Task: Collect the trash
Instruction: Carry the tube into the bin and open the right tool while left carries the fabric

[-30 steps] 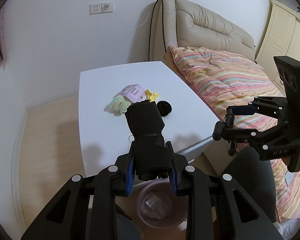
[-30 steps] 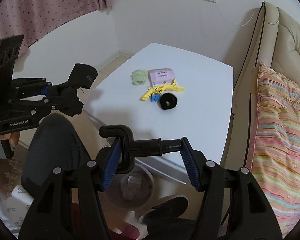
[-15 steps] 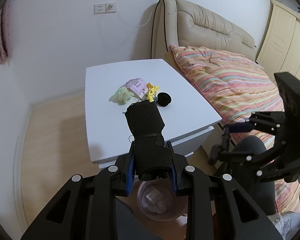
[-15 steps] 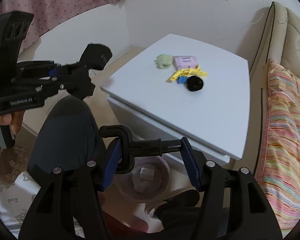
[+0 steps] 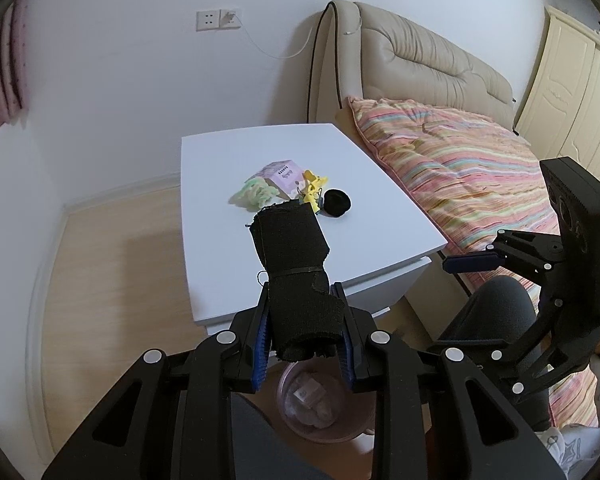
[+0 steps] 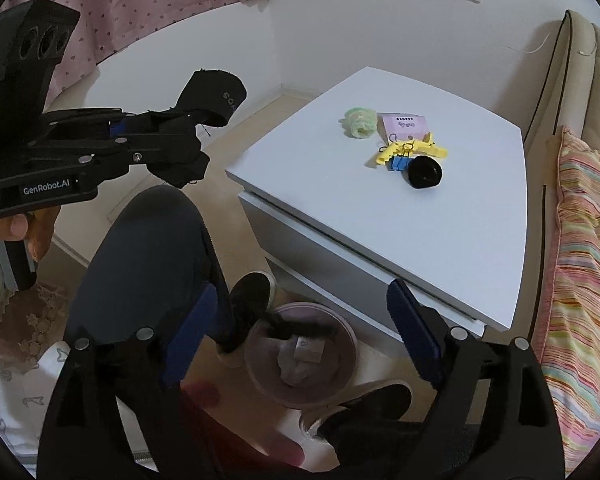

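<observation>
Now that the right tool (image 6: pixel 300 328) has spread and dropped its black piece into the bin (image 6: pixel 300 360) at 6 o'clock, the left tool (image 5: pixel 302 334) pinches the black cloth roll (image 5: pixel 296 268) for dumping next.

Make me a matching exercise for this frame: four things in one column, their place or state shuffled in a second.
Things
1. black fabric roll
2. right gripper
3. pink bin
4. black ring

Place or state
A. on the white table, next to the blue binder clip
B. on the floor, paper scraps inside
C. clamped in the left gripper
D. open, nothing between its fingers

Pairs: 1-C, 2-D, 3-B, 4-A
</observation>
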A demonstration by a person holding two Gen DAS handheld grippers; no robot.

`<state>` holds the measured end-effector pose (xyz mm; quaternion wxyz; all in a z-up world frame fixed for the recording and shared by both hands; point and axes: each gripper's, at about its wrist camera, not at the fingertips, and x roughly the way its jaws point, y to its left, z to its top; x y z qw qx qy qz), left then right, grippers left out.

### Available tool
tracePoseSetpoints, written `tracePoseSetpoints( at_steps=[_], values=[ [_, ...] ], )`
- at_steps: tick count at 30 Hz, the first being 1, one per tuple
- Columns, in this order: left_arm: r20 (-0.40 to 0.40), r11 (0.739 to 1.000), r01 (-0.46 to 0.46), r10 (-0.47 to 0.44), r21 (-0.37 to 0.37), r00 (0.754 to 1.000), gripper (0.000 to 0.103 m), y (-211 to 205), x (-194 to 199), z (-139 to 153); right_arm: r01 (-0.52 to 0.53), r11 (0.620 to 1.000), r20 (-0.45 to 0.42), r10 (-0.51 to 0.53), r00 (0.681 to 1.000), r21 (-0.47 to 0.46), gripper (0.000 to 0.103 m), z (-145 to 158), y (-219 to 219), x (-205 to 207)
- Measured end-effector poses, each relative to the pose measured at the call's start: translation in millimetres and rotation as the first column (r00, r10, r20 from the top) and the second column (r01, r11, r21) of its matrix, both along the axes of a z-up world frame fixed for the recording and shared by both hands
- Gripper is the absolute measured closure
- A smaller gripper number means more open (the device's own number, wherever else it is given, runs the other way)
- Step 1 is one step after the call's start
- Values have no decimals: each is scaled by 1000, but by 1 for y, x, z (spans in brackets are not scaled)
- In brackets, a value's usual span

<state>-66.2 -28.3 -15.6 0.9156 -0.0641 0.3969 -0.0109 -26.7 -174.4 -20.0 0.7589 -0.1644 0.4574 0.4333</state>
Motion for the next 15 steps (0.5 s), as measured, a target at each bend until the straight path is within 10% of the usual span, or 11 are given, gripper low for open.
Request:
tracePoseSetpoints(
  at_steps=[15],
  values=[
    [-11, 999, 44, -44, -3, 999, 75, -12, 2, -1, 82, 997, -34, -82, 996, 1, 3, 0, -16, 7]
  ],
)
